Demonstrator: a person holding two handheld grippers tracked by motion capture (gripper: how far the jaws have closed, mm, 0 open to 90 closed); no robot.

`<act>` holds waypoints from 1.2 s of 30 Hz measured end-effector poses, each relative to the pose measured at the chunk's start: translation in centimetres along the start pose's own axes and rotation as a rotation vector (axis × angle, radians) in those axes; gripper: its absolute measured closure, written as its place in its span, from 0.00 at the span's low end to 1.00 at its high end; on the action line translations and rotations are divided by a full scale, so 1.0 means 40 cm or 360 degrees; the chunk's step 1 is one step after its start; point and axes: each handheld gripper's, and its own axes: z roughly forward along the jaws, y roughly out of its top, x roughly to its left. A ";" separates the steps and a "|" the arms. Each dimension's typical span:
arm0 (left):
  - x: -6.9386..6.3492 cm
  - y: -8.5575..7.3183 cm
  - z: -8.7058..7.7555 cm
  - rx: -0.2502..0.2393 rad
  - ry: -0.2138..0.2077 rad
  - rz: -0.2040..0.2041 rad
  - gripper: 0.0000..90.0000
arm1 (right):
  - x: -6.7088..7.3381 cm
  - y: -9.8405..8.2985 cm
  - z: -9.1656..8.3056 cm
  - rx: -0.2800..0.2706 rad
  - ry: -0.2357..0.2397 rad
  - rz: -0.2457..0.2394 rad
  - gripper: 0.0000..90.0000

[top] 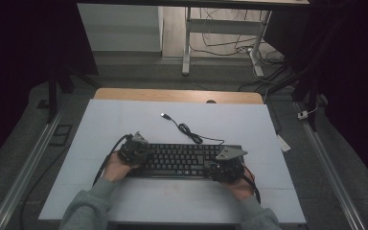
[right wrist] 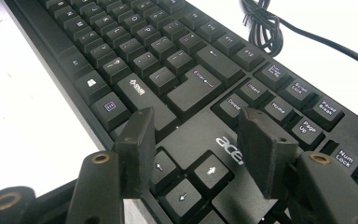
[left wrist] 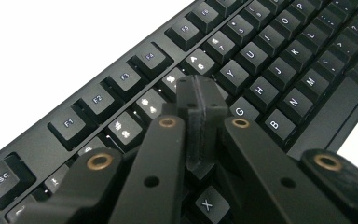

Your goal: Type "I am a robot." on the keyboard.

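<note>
High view: flat black keyboard (top: 182, 160), matte rectangular keys, coiled cable (top: 188, 130).

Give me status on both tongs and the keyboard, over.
Left tongs shut, tips over the keys near F and G. Right tongs open above the arrow keys. Keyboard flat on the white table, its cable coiled behind, unplugged.

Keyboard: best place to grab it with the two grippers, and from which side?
Judging by its pose, take the keyboard by its two short ends, one gripper per end, coming in from the outer sides. It is long, flat and low, so end grips should balance it. The left gripper, shut, and right gripper, open, hover over those ends. Avoid the cable at the rear.
</note>
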 end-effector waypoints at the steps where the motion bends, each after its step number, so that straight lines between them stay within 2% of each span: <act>1: 0.000 0.000 0.000 0.0001 0.0000 0.0002 0.98 | 0.000 0.000 0.000 0.0002 -0.0002 -0.0004 0.52; 5: -0.001 -0.001 0.002 0.0005 0.0003 -0.0004 0.98 | 0.000 0.000 0.000 0.0001 0.0000 0.0000 0.52; 11: -0.010 -0.001 0.005 0.0010 0.0041 0.0023 0.98 | 0.001 0.000 0.000 0.0001 -0.0003 -0.0003 0.52; 14: -0.013 -0.001 -0.007 -0.0033 0.0051 0.0043 0.98 | 0.001 0.000 0.000 -0.0006 0.0000 -0.0005 0.52; 18: -0.010 0.000 -0.033 -0.0126 0.0021 0.0001 0.98 | 0.000 0.001 -0.003 -0.0005 -0.0004 -0.0003 0.52; 21: -0.005 -0.002 -0.047 -0.0164 -0.0007 -0.0038 0.88 | -0.001 0.000 -0.004 -0.0011 -0.0002 -0.0001 0.52; 29: -0.013 -0.008 -0.082 -0.0182 0.0045 -0.0067 0.51 | -0.002 0.000 -0.005 -0.0013 -0.0004 0.0002 0.52; 33: -0.020 -0.018 -0.098 -0.0187 0.0045 -0.0102 0.41 | -0.001 0.001 -0.005 -0.0018 -0.0003 -0.0002 0.52; 36: -0.023 -0.026 -0.105 -0.0185 0.0040 -0.0105 0.39 | 0.000 0.001 -0.005 -0.0022 0.0000 -0.0003 0.52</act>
